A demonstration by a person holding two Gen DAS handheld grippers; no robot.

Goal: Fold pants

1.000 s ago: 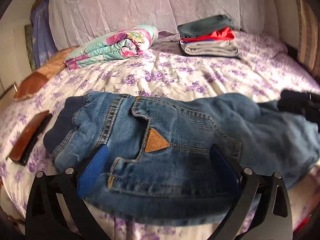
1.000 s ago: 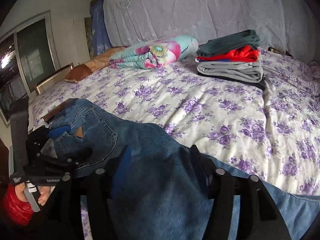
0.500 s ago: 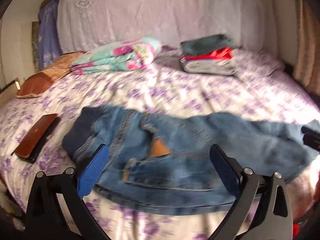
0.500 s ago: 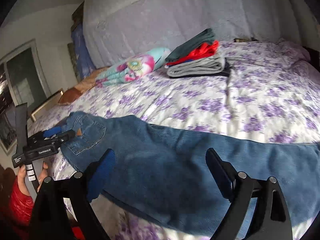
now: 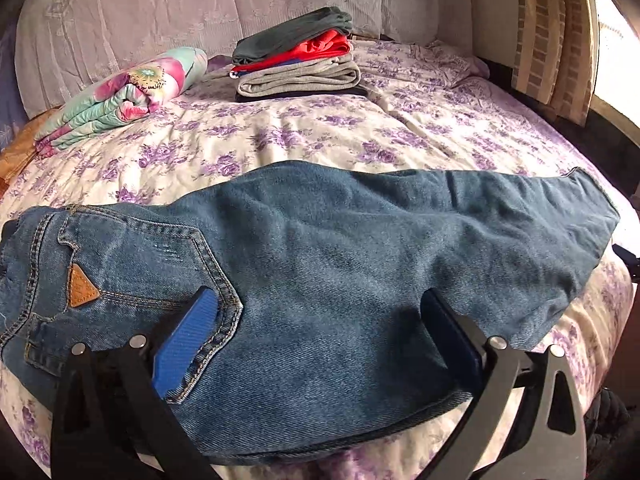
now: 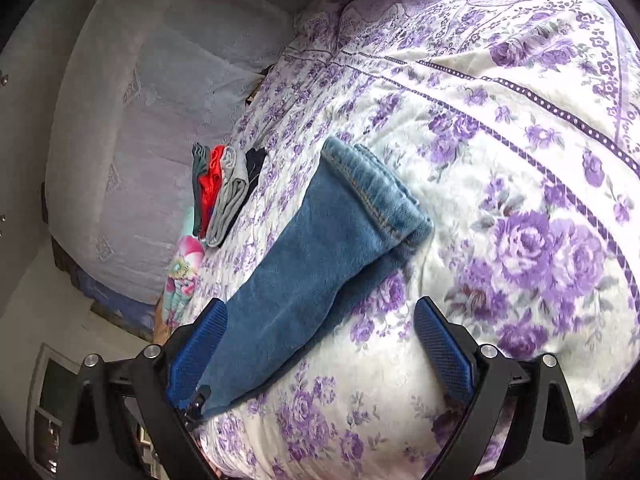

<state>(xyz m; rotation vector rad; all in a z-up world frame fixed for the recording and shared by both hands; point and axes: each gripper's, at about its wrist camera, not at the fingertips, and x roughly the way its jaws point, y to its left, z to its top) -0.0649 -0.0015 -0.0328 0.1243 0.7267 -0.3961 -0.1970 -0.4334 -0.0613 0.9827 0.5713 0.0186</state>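
Blue jeans (image 5: 340, 264) lie flat across the near part of the bed, on the purple-floral bedspread (image 5: 312, 136), waist end at 9 o'clock in the left wrist view, leg hems out at 3 o'clock. Back pocket faces up w/ a tan triangular patch (image 5: 82, 288) at 8 o'clock. Left gripper (image 5: 320, 344) is spread wide, holding nothing; both blue pads hover over the denim at seat/thigh level (contact w/ fabric can't be told). Right gripper (image 6: 320, 344) also spread wide, empty; view is rolled hard to one side. Its left pad (image 6: 196, 356) sits just beside the edge of the jeans leg (image 6: 320, 264), right pad over bare bedspread. Stitched hems (image 6: 376, 188) at 12 o'clock of that gripper, the two leg ends stacked one on the other. Folded clothes stack (image 5: 296, 62) (dark green, red, grey, navy at bottom) at 12 o'clock in the left view, near the headboard cover (image 5: 200, 4). Floral rolled quilt (image 5: 120, 96) at 10 o'clock, well apart from the jeans. Striped curtain (image 5: 552, 32) at 2 o'clock.
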